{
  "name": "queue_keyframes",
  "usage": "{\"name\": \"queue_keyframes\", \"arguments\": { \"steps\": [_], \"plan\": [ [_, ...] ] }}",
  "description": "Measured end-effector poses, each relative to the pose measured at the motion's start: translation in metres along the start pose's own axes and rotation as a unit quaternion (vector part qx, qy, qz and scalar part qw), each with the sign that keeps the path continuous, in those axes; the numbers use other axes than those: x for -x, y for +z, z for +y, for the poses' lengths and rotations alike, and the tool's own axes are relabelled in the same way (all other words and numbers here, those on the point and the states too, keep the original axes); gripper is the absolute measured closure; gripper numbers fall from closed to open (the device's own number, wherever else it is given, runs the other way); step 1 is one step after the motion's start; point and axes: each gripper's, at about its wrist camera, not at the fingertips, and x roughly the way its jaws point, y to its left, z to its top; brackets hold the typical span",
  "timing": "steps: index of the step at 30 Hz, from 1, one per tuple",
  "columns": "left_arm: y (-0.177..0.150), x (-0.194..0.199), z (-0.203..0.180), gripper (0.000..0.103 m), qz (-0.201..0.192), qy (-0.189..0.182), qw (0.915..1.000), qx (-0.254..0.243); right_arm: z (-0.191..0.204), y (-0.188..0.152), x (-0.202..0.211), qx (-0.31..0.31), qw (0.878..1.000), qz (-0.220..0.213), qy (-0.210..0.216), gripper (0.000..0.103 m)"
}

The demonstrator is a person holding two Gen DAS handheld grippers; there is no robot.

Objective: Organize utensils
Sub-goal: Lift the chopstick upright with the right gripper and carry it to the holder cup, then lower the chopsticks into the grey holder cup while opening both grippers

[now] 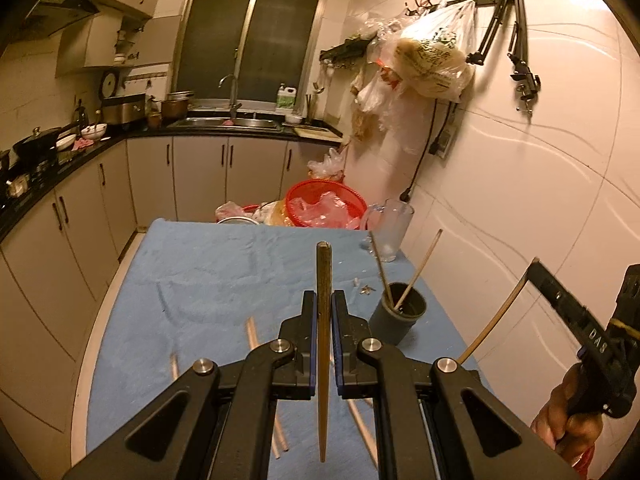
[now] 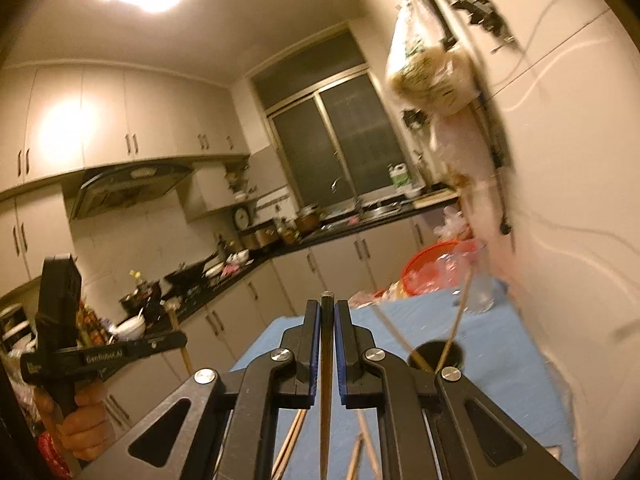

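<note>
My left gripper (image 1: 323, 300) is shut on a wooden chopstick (image 1: 323, 280) that stands upright between its pads, above the blue cloth (image 1: 200, 280). A dark grey utensil cup (image 1: 396, 314) stands to the right with two chopsticks in it. My right gripper (image 2: 327, 312) is shut on a dark chopstick (image 2: 326, 360), raised above the cloth; it shows at the right edge of the left wrist view (image 1: 560, 296). The cup (image 2: 436, 354) lies just right of it. Loose chopsticks (image 1: 252, 336) lie on the cloth below.
A clear glass pitcher (image 1: 390, 228) stands at the table's far right by the tiled wall. A red basket (image 1: 326, 208) with plastic bags sits beyond the table. Counter and cabinets run along the left. Small scraps (image 1: 366, 290) lie on the cloth.
</note>
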Motion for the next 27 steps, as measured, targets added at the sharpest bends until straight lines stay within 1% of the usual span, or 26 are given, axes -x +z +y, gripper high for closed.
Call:
{"name": "queue_keyframes", "arguments": {
  "steps": [7,16,18,22,27],
  "plan": [
    [0.03,-0.018,-0.024,0.096,-0.011,-0.02,0.9997,0.002,-0.03,0.036,0.009,-0.018,0.999,-0.037,-0.033,0.095],
    [0.072,-0.049,-0.052,0.096,-0.027,-0.038,0.9988,0.015,-0.059,0.074,-0.004,-0.037,0.995,-0.068,-0.064,0.095],
    [0.08,-0.057,-0.059,0.096,-0.036,-0.042,0.9983,0.02,-0.064,0.079,-0.01,-0.039,0.994,-0.075,-0.072,0.095],
    [0.092,-0.077,-0.072,0.096,-0.052,-0.038,0.9977,0.023,-0.077,0.087,-0.024,-0.045,0.992,-0.08,-0.086,0.095],
    [0.098,-0.111,-0.08,0.096,-0.053,-0.035,0.9972,0.038,-0.089,0.09,-0.045,-0.044,0.991,-0.078,-0.097,0.095]
  ]
}}
